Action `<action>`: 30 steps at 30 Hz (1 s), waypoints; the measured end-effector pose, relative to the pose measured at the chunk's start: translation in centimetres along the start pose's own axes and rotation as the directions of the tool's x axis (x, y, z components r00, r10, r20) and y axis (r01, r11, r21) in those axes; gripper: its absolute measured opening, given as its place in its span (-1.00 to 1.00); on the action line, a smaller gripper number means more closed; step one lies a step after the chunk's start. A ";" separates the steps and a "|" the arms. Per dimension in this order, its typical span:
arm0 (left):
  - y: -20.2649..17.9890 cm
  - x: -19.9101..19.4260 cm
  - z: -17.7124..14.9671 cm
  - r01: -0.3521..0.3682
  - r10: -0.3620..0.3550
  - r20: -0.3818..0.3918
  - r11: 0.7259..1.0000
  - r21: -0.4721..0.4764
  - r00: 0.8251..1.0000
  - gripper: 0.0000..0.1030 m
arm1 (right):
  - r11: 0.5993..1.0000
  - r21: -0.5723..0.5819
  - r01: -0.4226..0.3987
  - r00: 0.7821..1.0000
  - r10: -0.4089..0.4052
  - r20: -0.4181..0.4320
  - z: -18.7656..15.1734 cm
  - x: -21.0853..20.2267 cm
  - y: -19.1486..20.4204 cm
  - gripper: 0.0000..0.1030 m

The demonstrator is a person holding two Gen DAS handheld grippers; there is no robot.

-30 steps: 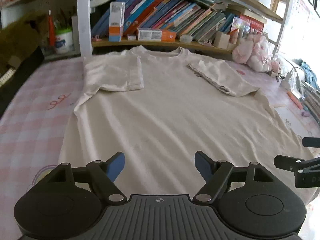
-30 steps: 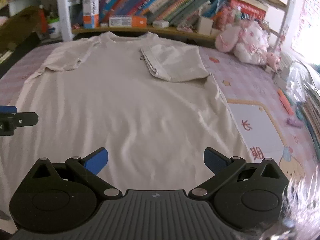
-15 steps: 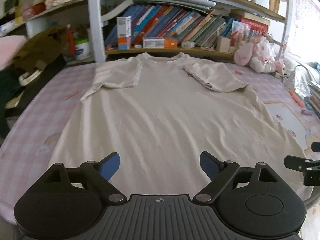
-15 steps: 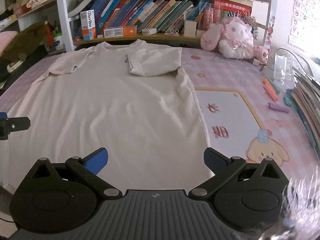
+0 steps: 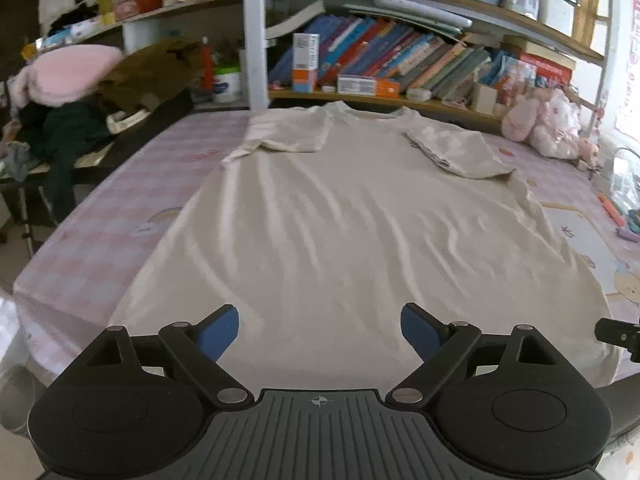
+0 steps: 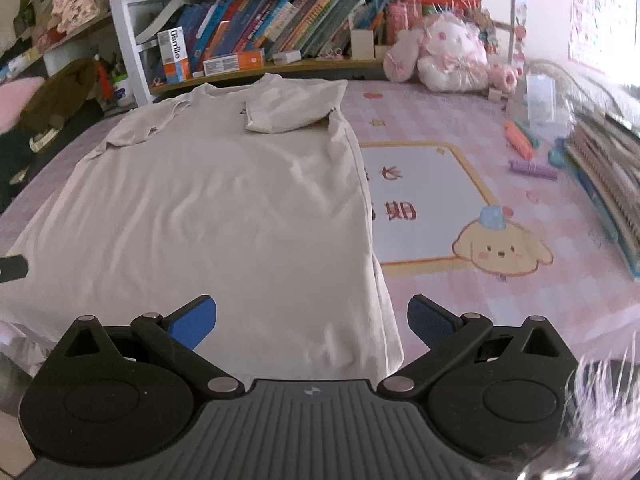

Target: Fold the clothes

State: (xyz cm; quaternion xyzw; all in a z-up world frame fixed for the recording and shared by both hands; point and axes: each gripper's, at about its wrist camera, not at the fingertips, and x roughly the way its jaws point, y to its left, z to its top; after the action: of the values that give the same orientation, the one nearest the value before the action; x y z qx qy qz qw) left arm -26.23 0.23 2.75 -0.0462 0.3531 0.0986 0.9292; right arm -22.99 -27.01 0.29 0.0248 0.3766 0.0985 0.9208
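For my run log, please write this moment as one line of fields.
garment: beige T-shirt flat on table, both sleeves folded in | left hand-held gripper: open, empty, near hem | right hand-held gripper: open, empty, near hem corner

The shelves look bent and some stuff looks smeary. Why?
Left wrist view: the wide lens bows the shelves, and the pink pile at the left is smeared by motion blur. Right wrist view: daylight washes out the far right by the window, the book stack there is blurred, and the shirt in the middle stays fairly sharp.
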 end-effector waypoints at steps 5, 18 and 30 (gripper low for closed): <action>2.0 -0.6 -0.9 -0.023 0.023 -0.001 0.998 -0.060 1.000 0.76 | 0.998 0.055 -0.029 0.999 0.031 -0.026 -0.2 -0.2 -0.6 1.00; 4.8 -0.2 -1.0 -0.026 0.022 -0.049 0.996 -0.091 0.999 0.78 | 0.980 0.200 -0.022 0.995 0.040 -0.086 -0.8 -1.1 -3.9 0.98; 6.8 0.7 -1.9 -0.057 0.045 -0.097 0.991 -0.119 0.994 0.78 | 0.928 0.371 -0.035 0.977 0.111 -0.184 -1.7 0.2 -7.0 0.92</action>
State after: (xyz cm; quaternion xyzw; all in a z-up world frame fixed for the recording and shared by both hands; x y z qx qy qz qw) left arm -28.45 6.68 0.75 -0.0981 0.3910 0.1414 0.9042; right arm -22.87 -33.90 -1.92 0.1995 0.4784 0.0631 0.8529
